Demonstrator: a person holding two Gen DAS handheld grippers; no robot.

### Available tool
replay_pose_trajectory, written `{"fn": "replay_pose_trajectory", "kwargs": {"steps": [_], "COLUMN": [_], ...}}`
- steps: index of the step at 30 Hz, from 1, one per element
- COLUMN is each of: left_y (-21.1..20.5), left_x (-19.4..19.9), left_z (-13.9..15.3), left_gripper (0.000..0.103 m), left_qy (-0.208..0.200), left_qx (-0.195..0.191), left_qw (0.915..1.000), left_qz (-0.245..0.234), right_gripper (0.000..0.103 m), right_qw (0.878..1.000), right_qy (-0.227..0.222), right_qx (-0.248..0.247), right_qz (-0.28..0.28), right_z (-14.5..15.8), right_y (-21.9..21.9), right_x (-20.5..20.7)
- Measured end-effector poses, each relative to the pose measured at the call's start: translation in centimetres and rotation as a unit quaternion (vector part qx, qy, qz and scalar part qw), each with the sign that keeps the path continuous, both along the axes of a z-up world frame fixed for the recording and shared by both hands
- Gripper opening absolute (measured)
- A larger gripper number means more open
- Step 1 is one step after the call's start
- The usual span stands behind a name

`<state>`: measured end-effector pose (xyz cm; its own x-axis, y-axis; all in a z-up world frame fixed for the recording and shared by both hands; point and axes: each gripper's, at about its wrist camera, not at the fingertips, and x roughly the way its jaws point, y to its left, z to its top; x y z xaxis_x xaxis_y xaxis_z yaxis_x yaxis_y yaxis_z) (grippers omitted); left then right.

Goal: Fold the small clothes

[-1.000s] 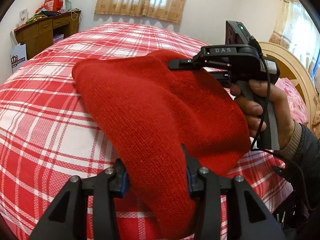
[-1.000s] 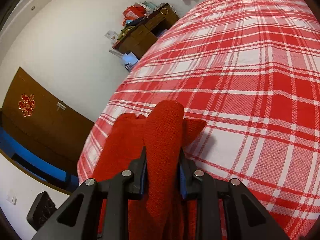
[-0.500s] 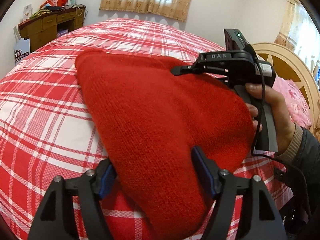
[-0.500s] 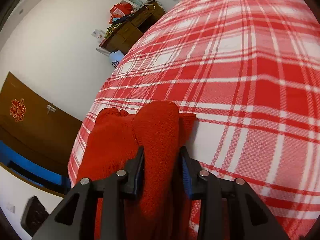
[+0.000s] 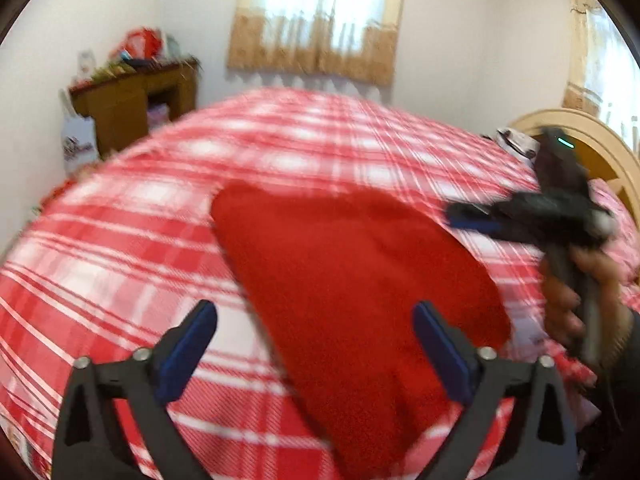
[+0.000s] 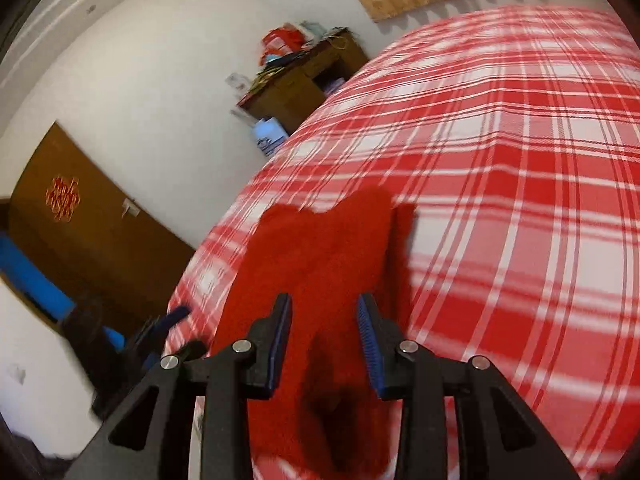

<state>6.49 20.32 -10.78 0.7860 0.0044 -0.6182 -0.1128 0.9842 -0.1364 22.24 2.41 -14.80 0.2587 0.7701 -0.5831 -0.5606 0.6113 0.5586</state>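
A red knitted garment (image 5: 352, 288) lies folded flat on the red-and-white plaid bed (image 5: 120, 248). My left gripper (image 5: 314, 340) is wide open above its near end and holds nothing. My right gripper (image 6: 324, 332) is open over the garment (image 6: 320, 264), its jaws parted with the cloth lying loose below them. In the left wrist view the right gripper (image 5: 472, 218) hovers at the garment's right edge, held by a hand. The frames are blurred by motion.
A wooden desk (image 5: 132, 100) with clutter stands by the far wall left of the bed, under a curtained window (image 5: 320, 20). A wooden headboard (image 5: 592, 152) rises at the right. A brown door (image 6: 80, 232) shows in the right wrist view.
Both grippers have opened and let go of the red garment. It now lies flat on the bed, and both grippers have pulled back and up from it.
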Motion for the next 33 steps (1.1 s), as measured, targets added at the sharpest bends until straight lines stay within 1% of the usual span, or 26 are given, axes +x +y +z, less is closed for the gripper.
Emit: {"fn": "replay_pose_trajectory", "kwargs": {"steps": [1, 2, 4, 5, 6, 8, 9, 10, 11, 12, 14, 16, 18, 20, 24, 26, 27, 28, 29, 30, 33], "left_y": [0.2, 0.4, 0.8, 1.0, 1.1, 1.3, 1.2, 1.0, 0.9, 1.0, 1.4, 1.4, 1.0, 0.6, 0.2, -0.1, -0.2, -0.4, -0.5, -0.6, -0.9], "left_x": [0.5, 1.2, 2.3, 2.5, 2.7, 2.4, 2.3, 2.3, 2.4, 2.3, 2.0, 1.7, 1.0, 0.5, -0.4, -1.0, -1.2, -1.4, -1.8, -2.0, -2.9], "left_z": [-0.3, -1.0, -2.6, -3.5, -4.1, -4.7, -4.8, -5.1, -5.4, -5.6, -5.8, -5.3, -4.4, -3.4, -1.3, -0.1, 0.4, 0.9, 1.6, 2.1, 3.8], "left_gripper": [0.101, 0.101, 0.101, 0.101, 0.101, 0.101, 0.103, 0.103, 0.103, 0.103, 0.103, 0.103, 0.103, 0.103, 0.103, 0.103, 0.103, 0.103, 0.103, 0.103, 0.103], "left_qy": [0.002, 0.009, 0.029, 0.038, 0.046, 0.046, 0.046, 0.047, 0.043, 0.039, 0.041, 0.047, 0.046, 0.039, 0.018, 0.007, 0.003, -0.002, -0.011, -0.020, -0.046], "left_qx": [0.013, 0.028, 0.045, 0.042, 0.032, 0.004, 0.004, 0.010, 0.015, 0.009, -0.015, -0.020, -0.004, 0.012, 0.011, 0.017, 0.021, 0.024, 0.024, 0.025, 0.026], "left_qw": [0.9999, 0.9994, 0.9980, 0.9977, 0.9978, 0.9985, 0.9985, 0.9985, 0.9987, 0.9989, 0.9986, 0.9982, 0.9984, 0.9986, 0.9992, 0.9995, 0.9995, 0.9995, 0.9995, 0.9993, 0.9985], "left_qz": [0.009, 0.018, 0.034, 0.036, 0.036, 0.030, 0.028, 0.024, 0.022, 0.024, 0.029, 0.031, 0.031, 0.034, 0.032, 0.026, 0.025, 0.023, 0.020, 0.018, 0.013], "right_gripper": [0.035, 0.035, 0.035, 0.035, 0.035, 0.035, 0.037, 0.046, 0.048, 0.048, 0.048, 0.048, 0.048, 0.050, 0.050, 0.050, 0.050, 0.054, 0.060, 0.062, 0.064], "right_qw": [1.000, 0.999, 0.993, 0.993, 0.994, 0.996, 0.996, 0.997, 0.997, 0.997, 0.997, 0.997, 0.995, 0.994, 0.989, 0.984, 0.979, 0.975, 0.969, 0.966, 0.955], "right_qy": [0.003, 0.007, -0.011, -0.005, 0.011, 0.025, 0.020, 0.015, 0.024, 0.035, 0.037, 0.017, -0.012, -0.039, -0.083, -0.117, -0.141, -0.161, -0.185, -0.200, -0.249], "right_qx": [-0.016, -0.045, -0.119, -0.116, -0.102, -0.081, -0.077, -0.069, -0.052, -0.036, -0.031, -0.041, -0.057, -0.064, -0.078, -0.093, -0.098, -0.101, -0.101, -0.099, -0.100], "right_qz": [0.009, 0.010, -0.017, -0.018, -0.022, -0.035, -0.036, -0.043, -0.051, -0.053, -0.060, -0.069, -0.077, -0.081, -0.090, -0.102, -0.110, -0.118, -0.126, -0.128, -0.124], "right_z": [-0.4, -1.1, -2.2, -2.6, -3.2, -4.1, -4.4, -4.8, -5.2, -5.4, -5.1, -3.7, -2.1, -0.7, 2.1, 3.5, 4.5, 5.3, 6.2, 6.7, 8.6], "right_y": [0.4, 0.8, 1.0, 0.8, 0.3, -0.3, -0.3, -0.5, -1.0, -1.3, -1.5, -1.1, -0.6, -0.9, -1.1, -1.2, -1.2, -1.4, -1.4, -1.4, -0.9], "right_x": [-0.8, -1.4, -2.5, -2.7, -2.7, -2.6, -2.5, -2.3, -2.0, -1.9, -2.0, -2.8, -3.8, -4.7, -6.7, -7.9, -8.9, -9.5, -10.3, -10.9, -13.0]}}
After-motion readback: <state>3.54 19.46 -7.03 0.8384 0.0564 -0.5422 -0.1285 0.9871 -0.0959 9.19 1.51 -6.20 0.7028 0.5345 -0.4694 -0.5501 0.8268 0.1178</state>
